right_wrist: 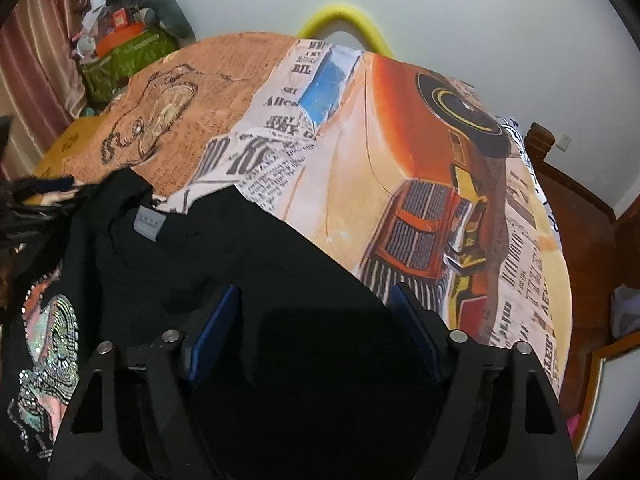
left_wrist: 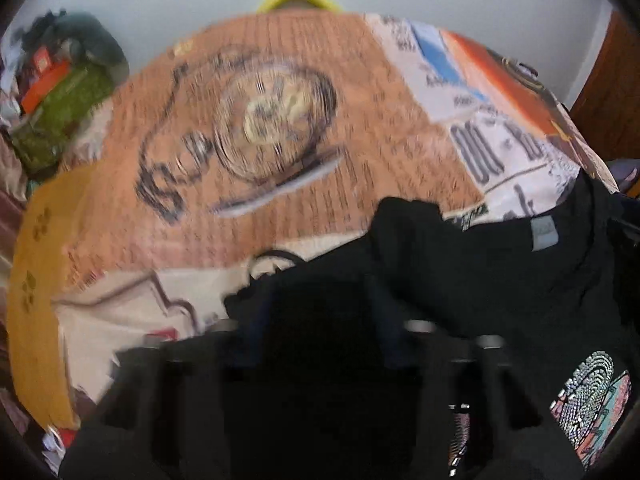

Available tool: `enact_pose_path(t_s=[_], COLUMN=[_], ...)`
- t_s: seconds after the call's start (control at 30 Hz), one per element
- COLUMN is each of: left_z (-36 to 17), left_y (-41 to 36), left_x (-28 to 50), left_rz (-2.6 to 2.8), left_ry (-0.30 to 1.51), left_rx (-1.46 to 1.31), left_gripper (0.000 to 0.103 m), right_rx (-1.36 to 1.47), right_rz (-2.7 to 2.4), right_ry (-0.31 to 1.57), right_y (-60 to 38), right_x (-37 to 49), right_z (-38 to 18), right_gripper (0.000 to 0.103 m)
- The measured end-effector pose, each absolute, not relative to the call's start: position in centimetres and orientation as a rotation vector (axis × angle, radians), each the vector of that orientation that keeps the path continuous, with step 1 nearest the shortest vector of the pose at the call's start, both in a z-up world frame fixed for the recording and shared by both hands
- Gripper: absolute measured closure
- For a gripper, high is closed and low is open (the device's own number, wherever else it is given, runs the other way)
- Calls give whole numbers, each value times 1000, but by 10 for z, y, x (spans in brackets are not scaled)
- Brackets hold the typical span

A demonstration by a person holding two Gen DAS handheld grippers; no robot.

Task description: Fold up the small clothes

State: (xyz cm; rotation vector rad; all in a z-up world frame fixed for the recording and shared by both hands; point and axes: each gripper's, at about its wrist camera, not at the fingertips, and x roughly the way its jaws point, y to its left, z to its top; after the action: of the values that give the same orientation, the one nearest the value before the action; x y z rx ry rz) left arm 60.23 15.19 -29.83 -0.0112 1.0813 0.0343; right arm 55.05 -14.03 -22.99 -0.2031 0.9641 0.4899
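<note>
Reaching down at the black shirt (right_wrist: pixel 224 248) on the printed bedspread (right_wrist: pixel 360 152), both tools straddle cloth: the right gripper (right_wrist: pixel 316 320) spread over it, the left gripper (left_wrist: pixel 320 312) narrower, grip unclear through blur. Next they must pinch an edge and lift.

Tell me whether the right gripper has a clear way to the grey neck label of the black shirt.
Probably yes. The right gripper sits low over the black shirt, and the grey neck label lies uncovered up and to its left, on the same cloth. Nothing stands between them; only rumpled shirt fabric.
</note>
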Motion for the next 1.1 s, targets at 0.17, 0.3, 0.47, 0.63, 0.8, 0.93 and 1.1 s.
enact_pose_path(t_s=[0.17,0.3,0.47,0.63,0.8,0.93,1.1], left_z=[-299,-290,-272,-277,-285,-271,-240], left_y=[150,153,158,160,171,188,232], left_x=[596,589,586,596,584,561,517], left_rz=[54,79,85,166,150,164,219], left_ry=[1073,1064,1029,1052,1060,1042,983], left_rx=[-24,-11,-30,-32,-34,-47,-147], left_gripper=[94,98,98,101,99,87,56], right_rx=[-211,-278,-313,-374,-345,-365,-261], right_rz=[510,477,419,328,351,354,412], right_ry=[933,897,858,841,870,854,792], right_y=[-144,-134,-136,-132,-135,-135,-141], right_x=[542,541,551,567,566,552,522], right_z=[-222,-217,-211,-215,-226,-218,-189], right_gripper=[85,97,98,98,96,83,60])
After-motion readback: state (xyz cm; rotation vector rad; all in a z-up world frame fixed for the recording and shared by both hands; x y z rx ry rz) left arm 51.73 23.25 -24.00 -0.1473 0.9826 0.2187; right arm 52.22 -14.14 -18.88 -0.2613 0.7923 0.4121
